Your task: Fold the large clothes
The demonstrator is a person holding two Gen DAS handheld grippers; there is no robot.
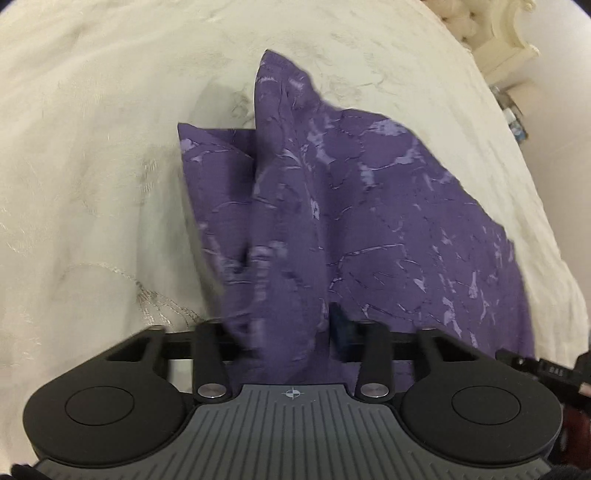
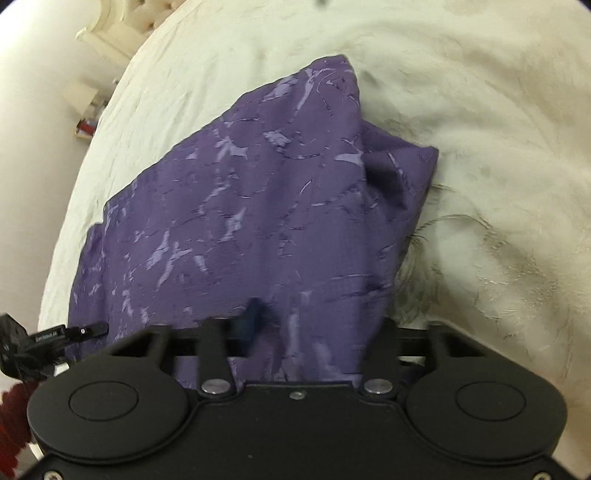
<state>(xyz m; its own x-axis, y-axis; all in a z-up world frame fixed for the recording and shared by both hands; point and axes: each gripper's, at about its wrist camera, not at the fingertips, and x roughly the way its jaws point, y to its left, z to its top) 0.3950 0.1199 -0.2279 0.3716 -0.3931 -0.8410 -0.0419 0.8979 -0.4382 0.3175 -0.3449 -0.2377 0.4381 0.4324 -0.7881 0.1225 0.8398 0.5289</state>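
Observation:
A purple garment with a pale marbled print (image 1: 351, 206) lies partly folded on a cream bedspread (image 1: 92, 166). It also shows in the right wrist view (image 2: 258, 206). My left gripper (image 1: 291, 332) is shut on the garment's near edge, and cloth drapes over its fingers and hides them, except for one blue fingertip (image 1: 341, 325). My right gripper (image 2: 295, 332) is shut on the same near edge further right, and cloth covers it too, with one blue fingertip (image 2: 253, 317) showing. The other gripper's black body shows at the left edge of the right wrist view (image 2: 40, 339).
The cream embroidered bedspread (image 2: 480, 184) spreads all around the garment. A cream tufted headboard (image 1: 491, 33) stands at the far end. A bedside shelf with small items (image 2: 86, 118) stands beside the bed.

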